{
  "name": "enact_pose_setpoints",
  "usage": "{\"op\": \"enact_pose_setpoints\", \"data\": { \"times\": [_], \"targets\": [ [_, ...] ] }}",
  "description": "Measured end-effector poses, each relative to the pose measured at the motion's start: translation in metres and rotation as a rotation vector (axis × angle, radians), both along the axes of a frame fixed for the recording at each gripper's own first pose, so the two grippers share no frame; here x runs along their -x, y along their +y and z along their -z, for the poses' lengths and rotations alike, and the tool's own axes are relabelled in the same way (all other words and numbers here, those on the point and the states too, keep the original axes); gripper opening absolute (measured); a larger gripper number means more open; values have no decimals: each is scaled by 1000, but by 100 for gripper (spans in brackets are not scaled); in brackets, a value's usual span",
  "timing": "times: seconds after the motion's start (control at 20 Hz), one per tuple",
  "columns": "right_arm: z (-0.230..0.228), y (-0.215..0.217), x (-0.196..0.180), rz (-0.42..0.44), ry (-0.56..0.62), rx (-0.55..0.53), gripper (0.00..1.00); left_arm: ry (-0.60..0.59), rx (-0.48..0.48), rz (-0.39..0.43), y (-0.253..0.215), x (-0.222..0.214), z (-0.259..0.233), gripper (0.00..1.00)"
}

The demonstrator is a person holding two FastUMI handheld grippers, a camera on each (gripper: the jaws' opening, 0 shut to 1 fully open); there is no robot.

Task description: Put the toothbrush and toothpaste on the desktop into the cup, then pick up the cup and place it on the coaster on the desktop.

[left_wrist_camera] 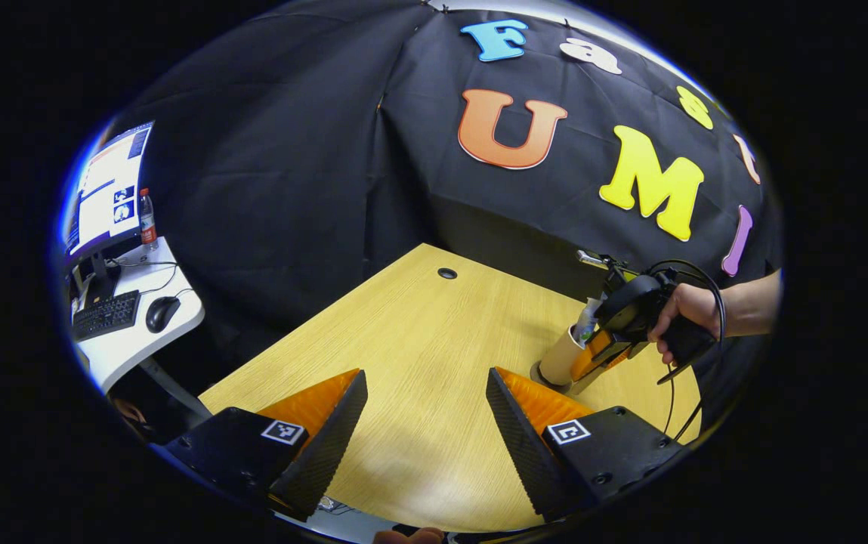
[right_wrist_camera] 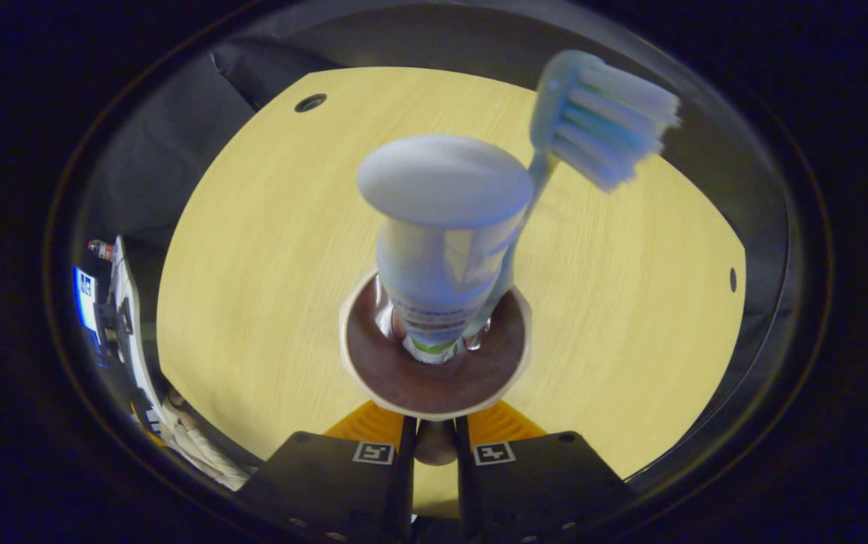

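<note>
Seen from directly above, the pale round cup with a dark brown interior (right_wrist_camera: 434, 378) stands on the light wooden desktop (right_wrist_camera: 252, 264). Inside it stand the white toothpaste tube with a flat round cap (right_wrist_camera: 441, 234) and the pale blue toothbrush with white and blue bristles (right_wrist_camera: 592, 121), head upward and leaning right. The right gripper (right_wrist_camera: 434, 442) has its black fingers (right_wrist_camera: 406, 453) drawn close together on the cup's near rim.
</note>
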State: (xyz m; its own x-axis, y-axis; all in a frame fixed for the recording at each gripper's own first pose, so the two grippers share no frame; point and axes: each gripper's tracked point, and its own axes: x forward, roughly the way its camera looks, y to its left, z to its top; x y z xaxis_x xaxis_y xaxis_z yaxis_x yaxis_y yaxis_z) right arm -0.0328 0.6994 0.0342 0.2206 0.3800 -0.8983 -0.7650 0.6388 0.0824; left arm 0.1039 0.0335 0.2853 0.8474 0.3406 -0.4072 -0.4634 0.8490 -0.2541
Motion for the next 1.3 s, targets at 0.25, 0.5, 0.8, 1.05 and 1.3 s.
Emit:
{"op": "enact_pose_setpoints", "data": {
  "times": [0.25, 0.5, 0.8, 1.05, 1.3],
  "targets": [
    [-5, -4, 0, 19, -2, 4, 25, 8, -8, 4, 4, 3, 0, 100],
    [-11, -18, 4, 38, 15, -57, 95, 3, -36, 57, -11, -12, -13, 100],
    [-58, -101, 29, 73, 42, -267, 98, -24, -107, 217, -71, -65, -51, 100],
    [-115, -203, 22, 168, -82, -497, 98, -113, -197, 393, -148, -122, -107, 100],
    [-188, -310, -32, 422, -513, -735, 98, -225, -243, 497, -220, -152, -157, 99]
  ]
}}
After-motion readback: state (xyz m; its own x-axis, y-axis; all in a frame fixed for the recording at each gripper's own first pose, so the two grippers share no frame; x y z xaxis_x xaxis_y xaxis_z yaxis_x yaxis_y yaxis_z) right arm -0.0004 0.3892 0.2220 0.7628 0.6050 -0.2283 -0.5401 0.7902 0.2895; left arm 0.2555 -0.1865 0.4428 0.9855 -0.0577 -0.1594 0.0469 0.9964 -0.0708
